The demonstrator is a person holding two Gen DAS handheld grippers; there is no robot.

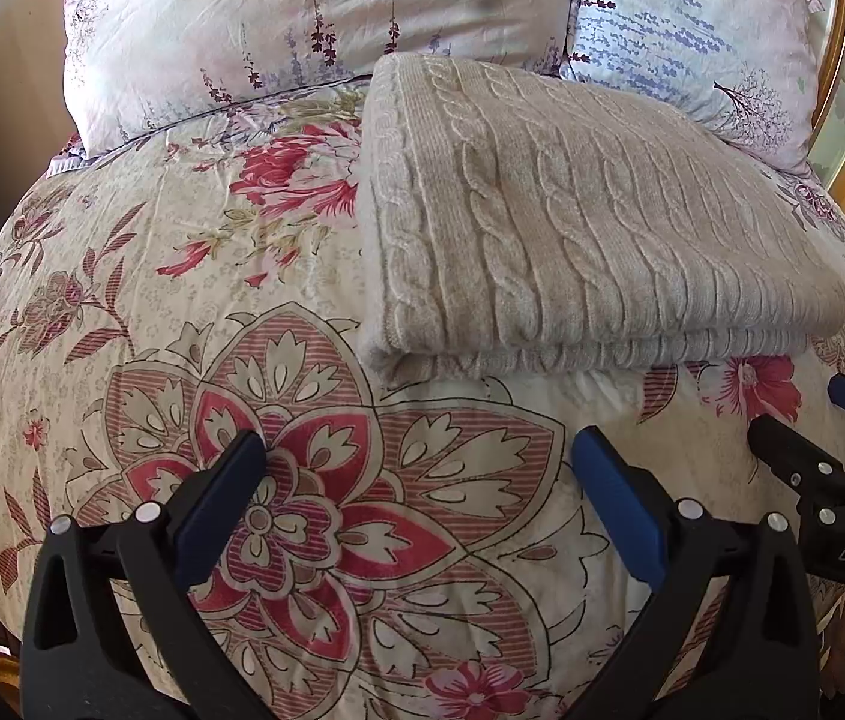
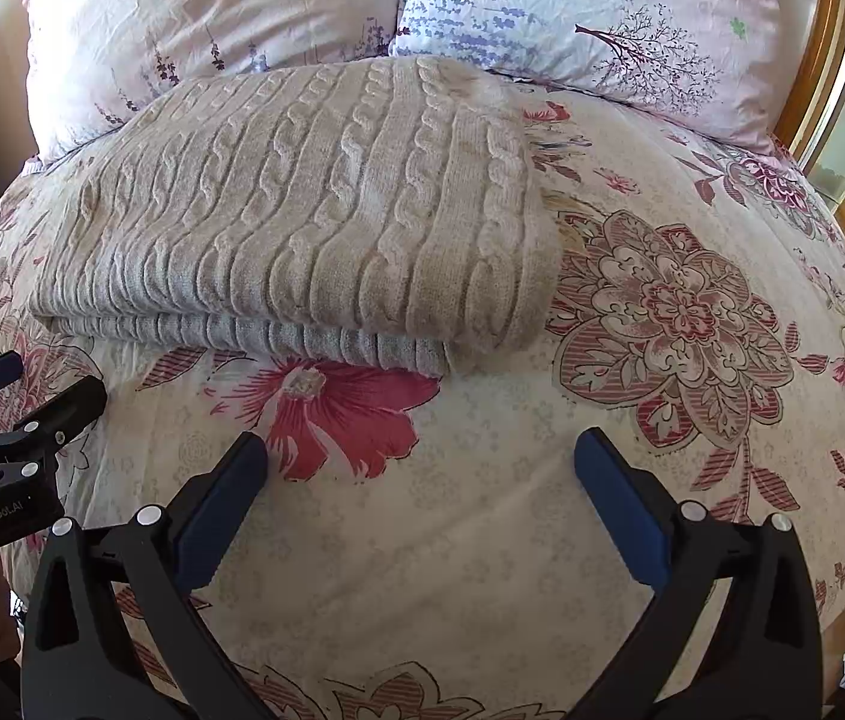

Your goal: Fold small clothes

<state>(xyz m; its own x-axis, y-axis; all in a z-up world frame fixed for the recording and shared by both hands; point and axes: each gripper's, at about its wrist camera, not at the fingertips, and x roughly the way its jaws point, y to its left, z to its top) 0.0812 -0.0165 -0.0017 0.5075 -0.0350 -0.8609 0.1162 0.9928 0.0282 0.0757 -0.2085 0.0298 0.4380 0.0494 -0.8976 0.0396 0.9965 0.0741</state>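
A beige cable-knit sweater [image 1: 572, 222] lies folded into a flat rectangle on the floral bedspread [image 1: 182, 300], its folded edge toward me. It also shows in the right wrist view [image 2: 302, 216]. My left gripper [image 1: 419, 450] is open and empty, hovering over the bedspread just short of the sweater's near edge. My right gripper [image 2: 420, 450] is open and empty, also just short of that edge. Each gripper shows at the side of the other's view: the right one [image 1: 812, 426] and the left one [image 2: 44, 384].
Two floral pillows [image 1: 302, 18] [image 2: 602, 6] lie behind the sweater at the head of the bed. A wooden frame [image 2: 830, 90] runs along the right side. The bedspread [image 2: 692, 300] stretches around the sweater on all sides.
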